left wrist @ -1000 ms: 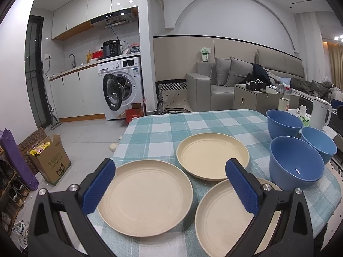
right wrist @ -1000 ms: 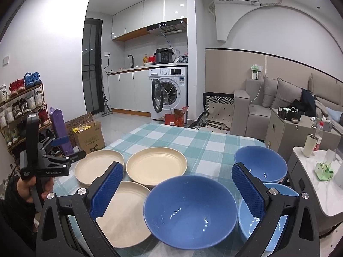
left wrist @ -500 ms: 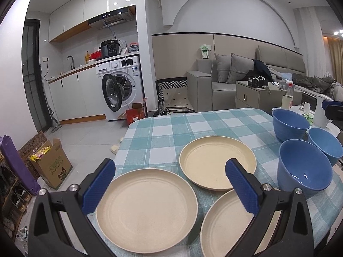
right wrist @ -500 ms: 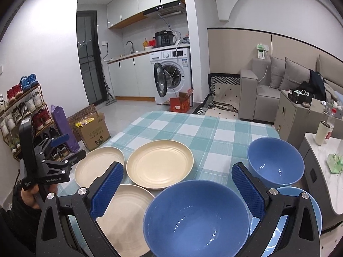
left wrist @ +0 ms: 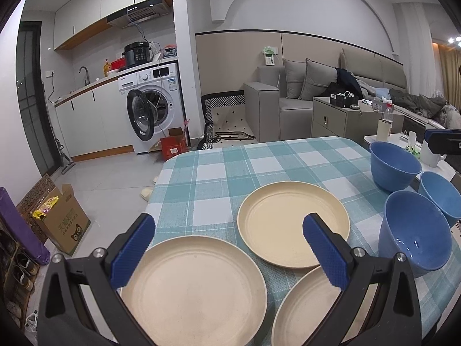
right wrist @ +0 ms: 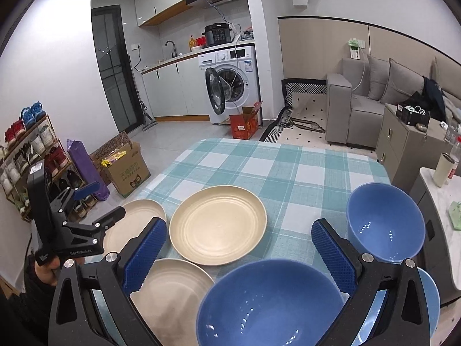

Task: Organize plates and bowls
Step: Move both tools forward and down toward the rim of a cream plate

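Observation:
Three cream plates lie on the checked tablecloth (left wrist: 230, 167): a near-left plate (left wrist: 193, 288), a middle plate (left wrist: 276, 225) and a near-right plate (left wrist: 305, 311). Three blue bowls stand to the right: a near bowl (left wrist: 415, 239), a far bowl (left wrist: 393, 164) and a right bowl (left wrist: 440, 196). My left gripper (left wrist: 230, 250) is open and empty, above the near-left plate. My right gripper (right wrist: 239, 256) is open and empty, above the near bowl (right wrist: 268, 302). The right wrist view also shows the middle plate (right wrist: 217, 225), the far bowl (right wrist: 384, 219) and the left gripper (right wrist: 99, 204).
A side table (right wrist: 440, 190) with a cup (right wrist: 443, 170) stands right of the table. A cardboard box (left wrist: 62, 219), a purple bag (right wrist: 85, 167) and a shoe rack (right wrist: 31, 155) are on the floor to the left. A washing machine (left wrist: 155, 109) and a sofa (left wrist: 291, 101) lie beyond.
Both grippers have tilted down and moved closer to the table, so plates and bowls sit lower and larger in view. Both stay open. Nothing on the table moved.

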### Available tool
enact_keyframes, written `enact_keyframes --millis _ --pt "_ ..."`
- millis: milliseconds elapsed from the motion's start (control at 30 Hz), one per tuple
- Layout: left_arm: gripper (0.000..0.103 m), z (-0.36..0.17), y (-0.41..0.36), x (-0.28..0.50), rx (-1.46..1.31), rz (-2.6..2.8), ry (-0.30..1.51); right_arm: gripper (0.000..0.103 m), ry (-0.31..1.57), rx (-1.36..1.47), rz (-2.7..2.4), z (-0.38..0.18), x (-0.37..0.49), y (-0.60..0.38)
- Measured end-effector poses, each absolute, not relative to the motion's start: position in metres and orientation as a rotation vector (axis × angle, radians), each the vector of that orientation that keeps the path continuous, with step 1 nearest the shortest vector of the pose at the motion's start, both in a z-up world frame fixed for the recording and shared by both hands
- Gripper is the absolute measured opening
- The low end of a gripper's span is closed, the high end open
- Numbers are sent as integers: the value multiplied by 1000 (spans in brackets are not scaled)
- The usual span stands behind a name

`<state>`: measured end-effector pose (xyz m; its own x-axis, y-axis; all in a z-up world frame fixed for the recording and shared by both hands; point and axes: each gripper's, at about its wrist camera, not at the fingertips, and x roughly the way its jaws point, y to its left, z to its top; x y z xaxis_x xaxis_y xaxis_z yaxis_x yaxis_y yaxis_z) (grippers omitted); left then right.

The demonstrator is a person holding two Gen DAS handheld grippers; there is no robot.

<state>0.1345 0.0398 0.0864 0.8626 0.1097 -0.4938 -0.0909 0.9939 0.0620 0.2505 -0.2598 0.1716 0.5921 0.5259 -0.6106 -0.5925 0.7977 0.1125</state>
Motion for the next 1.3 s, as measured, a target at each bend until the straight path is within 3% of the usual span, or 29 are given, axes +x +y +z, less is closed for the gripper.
enact_keyframes --millis 433,1300 --pt "103 87 52 174 15 93 594 103 713 -132 653 188 292 -234" --pt "103 37 47 241 65 63 806 102 1086 -220 523 81 395 -190"
